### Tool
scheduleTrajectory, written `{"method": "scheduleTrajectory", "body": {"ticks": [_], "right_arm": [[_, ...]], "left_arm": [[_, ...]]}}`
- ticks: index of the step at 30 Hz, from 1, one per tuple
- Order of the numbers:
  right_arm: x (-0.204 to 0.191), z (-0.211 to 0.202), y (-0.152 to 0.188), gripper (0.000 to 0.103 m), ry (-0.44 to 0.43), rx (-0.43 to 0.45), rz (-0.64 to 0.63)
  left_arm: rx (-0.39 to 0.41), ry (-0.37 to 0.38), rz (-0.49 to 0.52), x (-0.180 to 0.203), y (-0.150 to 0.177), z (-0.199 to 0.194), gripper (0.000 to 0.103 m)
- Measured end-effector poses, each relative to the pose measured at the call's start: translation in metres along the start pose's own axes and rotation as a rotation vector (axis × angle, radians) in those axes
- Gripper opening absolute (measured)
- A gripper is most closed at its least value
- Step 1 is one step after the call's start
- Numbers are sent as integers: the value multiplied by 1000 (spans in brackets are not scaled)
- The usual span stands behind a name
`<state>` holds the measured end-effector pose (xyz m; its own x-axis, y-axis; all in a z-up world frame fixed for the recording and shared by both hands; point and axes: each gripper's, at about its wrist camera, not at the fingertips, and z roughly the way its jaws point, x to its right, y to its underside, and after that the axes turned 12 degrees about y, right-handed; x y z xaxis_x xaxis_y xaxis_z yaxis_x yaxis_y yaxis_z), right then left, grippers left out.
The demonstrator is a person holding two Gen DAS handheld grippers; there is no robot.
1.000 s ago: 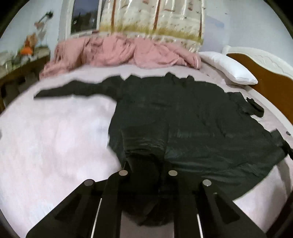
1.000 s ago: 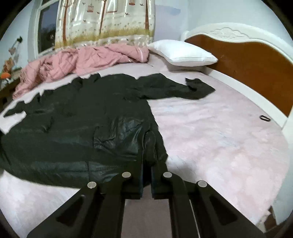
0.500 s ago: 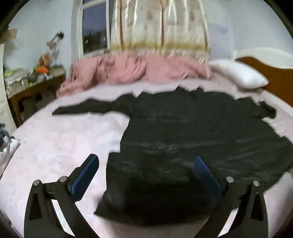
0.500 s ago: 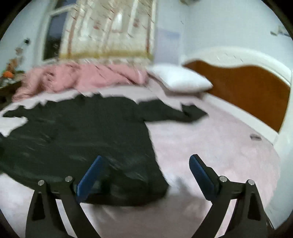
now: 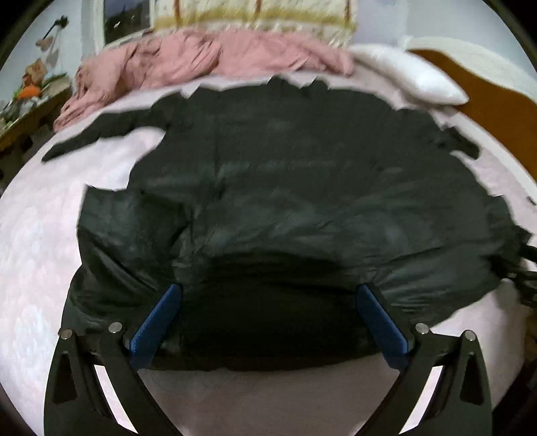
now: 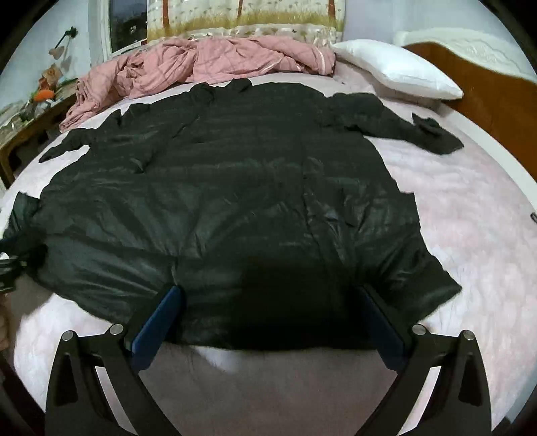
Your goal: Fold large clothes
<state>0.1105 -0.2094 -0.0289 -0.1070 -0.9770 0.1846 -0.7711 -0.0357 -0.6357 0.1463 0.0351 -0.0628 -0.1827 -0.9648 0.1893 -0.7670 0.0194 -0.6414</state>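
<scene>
Coat [image 6: 228,201] lay spread flat on bed [image 6: 470,218] ahead of left gripper [image 5: 268,322] and right gripper [image 6: 268,322], right one widening, both empty; folding not begun.

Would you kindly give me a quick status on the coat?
Both grippers, left and right, open, empty. Black coat spread flat on bed, sleeves out. Pink quilt beyond the collar, clear.

Pale pink bed sheet [image 6: 470,208]; crumpled pink quilt [image 6: 201,67] and white pillow [image 6: 402,70] near brown wooden headboard [image 6: 496,97]. Dark window [image 6: 129,23], patterned cream curtain [image 6: 248,16].
</scene>
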Motion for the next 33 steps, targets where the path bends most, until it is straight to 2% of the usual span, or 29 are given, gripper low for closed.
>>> {"method": "scheduleTrajectory", "body": {"ticks": [3,7,10,12,14,15,17,19,21,23,26,31,33], "right_arm": [[-2,-1,3,103,10,17,-20],[3,-8,9,103,0,34,-6],[6,-28,14,103,14,113,-1],[8,-39,13,103,15,162,-8],[7,-46,12,103,1,181,-18],[6,-48,12,103,-10,187,-28],[-1,-51,13,103,-50,193,-81],[-18,-60,18,103,-75,214,-205],[-33,-68,26,103,-49,260,-283],[-49,-67,31,103,-17,258,-352],[-58,-61,34,103,-8,227,-380],[-59,-54,35,103,57,217,-380],[-58,-50,35,103,100,228,-380]], "left_arm": [[6,-5,2,4,1,-2,103],[37,29,16,3,3,-12,103],[117,56,32,2,2,-36,103],[173,22,65,3,1,-53,103],[225,-32,100,3,-2,-65,103],[231,-33,121,3,-2,-69,103],[201,14,153,1,-2,-69,103],[143,47,192,6,0,-63,103],[122,7,234,13,4,-59,103],[112,-19,266,21,8,-57,103],[84,14,315,33,15,-53,103],[1,-1,363,46,23,-35,103],[-31,-44,396,48,27,-27,103]]}}
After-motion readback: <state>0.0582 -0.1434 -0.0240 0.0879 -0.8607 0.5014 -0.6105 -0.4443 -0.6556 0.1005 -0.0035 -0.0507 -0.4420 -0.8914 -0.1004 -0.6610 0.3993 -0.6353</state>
